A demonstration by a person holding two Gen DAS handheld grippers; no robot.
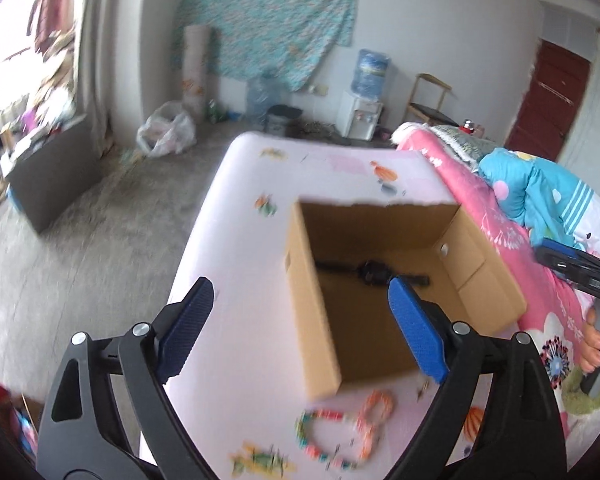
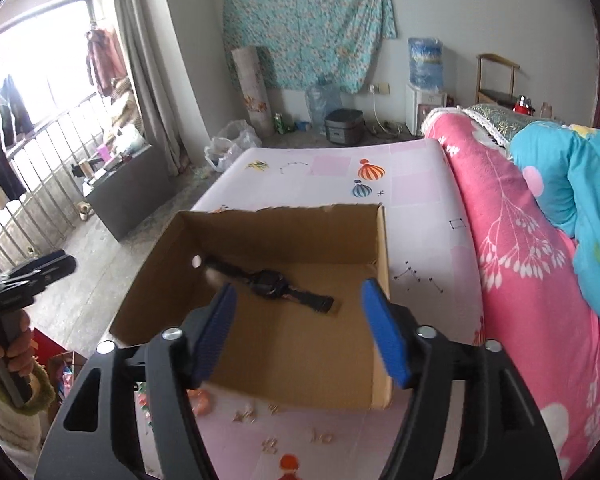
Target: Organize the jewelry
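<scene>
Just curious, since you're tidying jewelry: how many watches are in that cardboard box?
1. A black watch lies flat on the floor of the cardboard box, stretched out toward its far side. The near wall hides part of the floor, so something small could be missed.

Pink table bears open cardboard box; beaded necklace lies beside it.

The right tool hangs wide and empty above the cardboard box holding a black watch.

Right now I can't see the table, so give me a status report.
Both hand-held grippers, left and right, open, empty. Black watch flat in cardboard box. Bead bracelets on pink mat outside box. Nothing in the way.
</scene>
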